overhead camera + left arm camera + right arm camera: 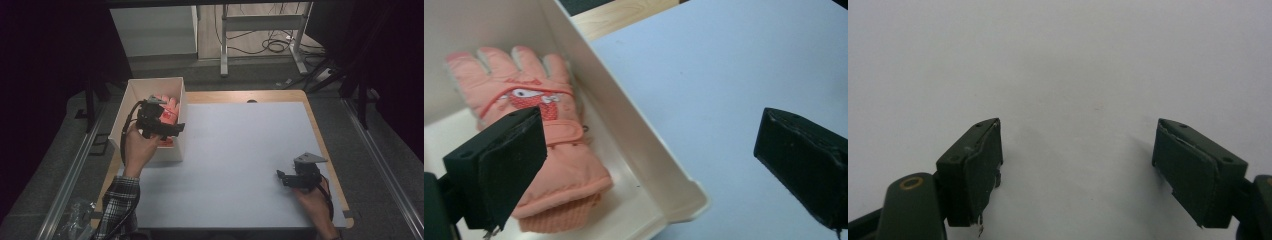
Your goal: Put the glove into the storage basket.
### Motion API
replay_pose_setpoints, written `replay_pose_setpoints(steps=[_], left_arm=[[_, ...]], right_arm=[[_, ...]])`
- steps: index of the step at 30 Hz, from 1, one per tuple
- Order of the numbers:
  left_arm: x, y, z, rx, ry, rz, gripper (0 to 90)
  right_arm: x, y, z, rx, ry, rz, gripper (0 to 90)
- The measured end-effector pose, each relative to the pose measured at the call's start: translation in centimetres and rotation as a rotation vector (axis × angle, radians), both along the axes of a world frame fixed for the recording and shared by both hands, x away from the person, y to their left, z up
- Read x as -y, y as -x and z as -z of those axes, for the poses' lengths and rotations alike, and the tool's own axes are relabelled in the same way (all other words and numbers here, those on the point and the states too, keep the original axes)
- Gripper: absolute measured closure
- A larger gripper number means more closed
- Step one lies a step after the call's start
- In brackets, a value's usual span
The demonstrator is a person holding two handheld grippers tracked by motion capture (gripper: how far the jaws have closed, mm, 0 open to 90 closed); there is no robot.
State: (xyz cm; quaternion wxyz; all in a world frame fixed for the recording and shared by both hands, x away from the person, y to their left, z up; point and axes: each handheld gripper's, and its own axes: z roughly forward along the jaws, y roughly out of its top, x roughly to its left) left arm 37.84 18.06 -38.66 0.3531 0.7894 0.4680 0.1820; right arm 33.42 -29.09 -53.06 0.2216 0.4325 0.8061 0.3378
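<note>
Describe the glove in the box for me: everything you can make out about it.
The glove is salmon-pink, padded like a winter glove, with a ribbed knit cuff, a strap across the wrist and a red and white cartoon patch on the back. It lies flat on the floor of the white box, back up, fingers toward the far wall, cuff toward the near corner, close beside the box's side wall. The left gripper hangs above it with jaws open and nothing between them.
</note>
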Motion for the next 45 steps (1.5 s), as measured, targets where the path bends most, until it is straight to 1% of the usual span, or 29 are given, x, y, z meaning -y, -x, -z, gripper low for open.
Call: replay_pose_setpoints(steps=[2, 5, 6, 9, 16, 17, 20, 21, 23, 28, 30, 31, 34, 35, 37, 39, 42, 45], left_arm=[[0.2, 0.1, 0.1, 0.0, -0.003, 0.006, 0.8], [0.9, 0.2, 0.2, -0.002, -0.005, 0.028, 0.8], [1.4, 0.3, 0.4, -0.003, -0.006, 0.044, 0.8], [1.9, 0.4, 0.6, -0.005, -0.004, 0.058, 0.8], [3.7, 0.6, 1.4, -0.011, 0.02, 0.11, 0.8], [4.2, 0.7, 1.5, -0.008, 0.02, 0.122, 0.8], [4.7, 0.8, 1.6, -0.006, 0.021, 0.135, 0.8], [5.1, 0.8, 1.7, -0.006, 0.025, 0.152, 0.8], [5.4, 0.9, 1.7, -0.005, 0.027, 0.158, 0.8], [6.8, 1.0, 2.0, -0.004, 0.035, 0.195, 0.8], [7.0, 1.0, 2.1, -0.004, 0.038, 0.201, 0.8], [7.6, 1.1, 2.2, -0.005, 0.039, 0.213, 0.8], [8.3, 1.2, 2.6, -0.008, 0.042, 0.232, 0.8], [8.3, 1.2, 2.6, -0.008, 0.042, 0.232, 0.8], [9.0, 1.4, 3.0, -0.007, 0.056, 0.245, 0.7], [9.1, 1.4, 3.1, -0.007, 0.057, 0.252, 0.7], [10.0, 1.7, 3.7, -0.008, 0.072, 0.27, 0.7], [10.4, 1.9, 4.0, -0.009, 0.08, 0.28, 0.8]], right_arm=[[0.0, 0.0, 0.0, 0.0, 0.0, 0.0, 20.5], [0.0, 0.0, 0.0, 0.0, 0.0, 0.0, 20.5], [0.0, 0.0, 0.0, 0.0, 0.0, 0.0, 20.5], [0.0, 0.0, 0.0, 0.0, 0.0, 0.0, 20.5], [0.0, 0.0, 0.0, 0.001, 0.0, -0.001, 20.5], [0.0, 0.0, 0.0, 0.001, 0.001, -0.001, 20.5], [0.0, 0.0, 0.0, 0.001, 0.0, -0.001, 20.5], [0.0, 0.0, 0.0, 0.001, 0.0, -0.001, 20.5], [0.0, 0.0, 0.0, 0.001, 0.001, -0.001, 20.5], [0.0, 0.0, 0.0, 0.001, 0.0, -0.002, 20.4], [0.0, 0.0, 0.0, 0.001, 0.0, -0.002, 20.4], [0.0, 0.0, 0.0, 0.0, 0.002, -0.002, 20.4], [0.0, 0.0, 0.0, 0.0, 0.001, -0.003, 20.5], [0.0, 0.0, 0.0, 0.0, 0.001, -0.003, 20.5], [0.0, 0.0, 0.0, -0.002, 0.0, -0.001, 20.4], [0.0, 0.0, 0.0, -0.001, 0.0, -0.002, 20.4], [0.0, 0.0, 0.0, 0.0, 0.0, -0.003, 20.4], [0.0, 0.0, 0.0, 0.0, 0.0, -0.004, 20.4]])
